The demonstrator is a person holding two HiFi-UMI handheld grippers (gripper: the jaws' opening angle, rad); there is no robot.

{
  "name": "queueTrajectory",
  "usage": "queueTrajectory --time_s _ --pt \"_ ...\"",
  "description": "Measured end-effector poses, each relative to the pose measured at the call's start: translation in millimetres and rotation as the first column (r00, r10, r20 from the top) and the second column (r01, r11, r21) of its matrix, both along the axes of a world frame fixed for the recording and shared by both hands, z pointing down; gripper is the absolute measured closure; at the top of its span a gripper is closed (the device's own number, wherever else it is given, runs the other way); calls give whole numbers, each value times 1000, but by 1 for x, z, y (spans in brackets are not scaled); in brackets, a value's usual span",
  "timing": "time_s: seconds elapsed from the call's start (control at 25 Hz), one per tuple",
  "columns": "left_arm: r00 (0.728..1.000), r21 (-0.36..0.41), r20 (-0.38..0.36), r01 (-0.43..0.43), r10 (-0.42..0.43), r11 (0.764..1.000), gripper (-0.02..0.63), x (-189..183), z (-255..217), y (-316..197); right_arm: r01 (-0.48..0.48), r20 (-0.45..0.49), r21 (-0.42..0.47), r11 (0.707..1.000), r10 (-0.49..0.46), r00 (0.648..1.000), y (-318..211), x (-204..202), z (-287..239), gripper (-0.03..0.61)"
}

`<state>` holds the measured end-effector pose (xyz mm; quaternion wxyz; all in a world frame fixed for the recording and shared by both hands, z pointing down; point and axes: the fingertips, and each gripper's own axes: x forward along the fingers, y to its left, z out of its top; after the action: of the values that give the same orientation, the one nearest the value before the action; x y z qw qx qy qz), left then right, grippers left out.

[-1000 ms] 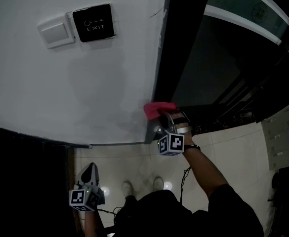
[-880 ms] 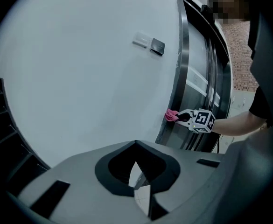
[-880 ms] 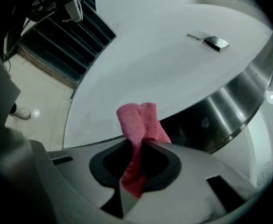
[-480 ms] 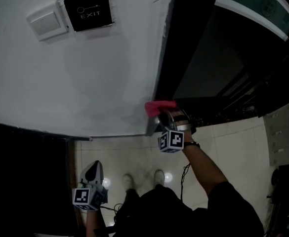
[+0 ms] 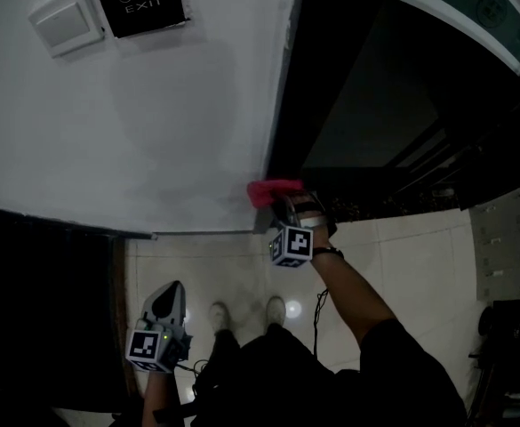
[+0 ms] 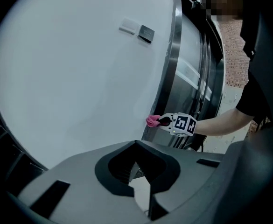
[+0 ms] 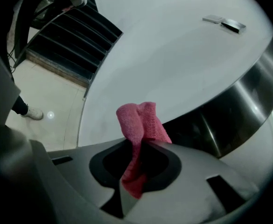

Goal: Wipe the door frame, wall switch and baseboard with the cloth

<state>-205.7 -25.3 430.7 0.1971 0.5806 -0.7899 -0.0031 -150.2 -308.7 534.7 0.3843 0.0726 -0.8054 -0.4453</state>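
The right tool [image 5: 284, 206] gripped the crumpled pink knitted cloth [image 5: 268, 190] low against the brushed-steel door frame [image 6: 172, 55], whose length ran upward from it. The white wall switch [image 5: 60, 23] lay high to the left. The left tool [image 5: 164, 301] hung lower, closed on nothing.

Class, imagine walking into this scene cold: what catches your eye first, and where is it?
The pink cloth stands out, clamped in the right claw at the foot of the dark door frame. High on the white wall, a black EXIT plate sits beside a pale wall switch.
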Motion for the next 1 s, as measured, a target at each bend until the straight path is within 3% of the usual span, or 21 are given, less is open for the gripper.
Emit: queueTrajectory --time_s 0.2,0.36,0.44,0.64,1.0 --pt "999 -4 -29 -17 17 1000 614 24 -2 -9 -1 -14 -71 998 0 1000 8 -2 0 522" --pt "1000 2 3 5 -5 1000 614 24 -10 -4 -2 -70 -65 998 -3 998 6 6 19 522" --pt "1000 1 -3 16 -16 1000 614 23 -12 0 -8 -87 -103 995 -2 996 10 6 21 522" --pt "999 42 17 36 -37 998 614 8 -25 6 -46 19 -134 990 49 999 16 12 -3 523" --pt "999 151 37 -4 -1 989 614 -8 -54 -7 -57 192 -45 997 65 979 22 36 -119 522"
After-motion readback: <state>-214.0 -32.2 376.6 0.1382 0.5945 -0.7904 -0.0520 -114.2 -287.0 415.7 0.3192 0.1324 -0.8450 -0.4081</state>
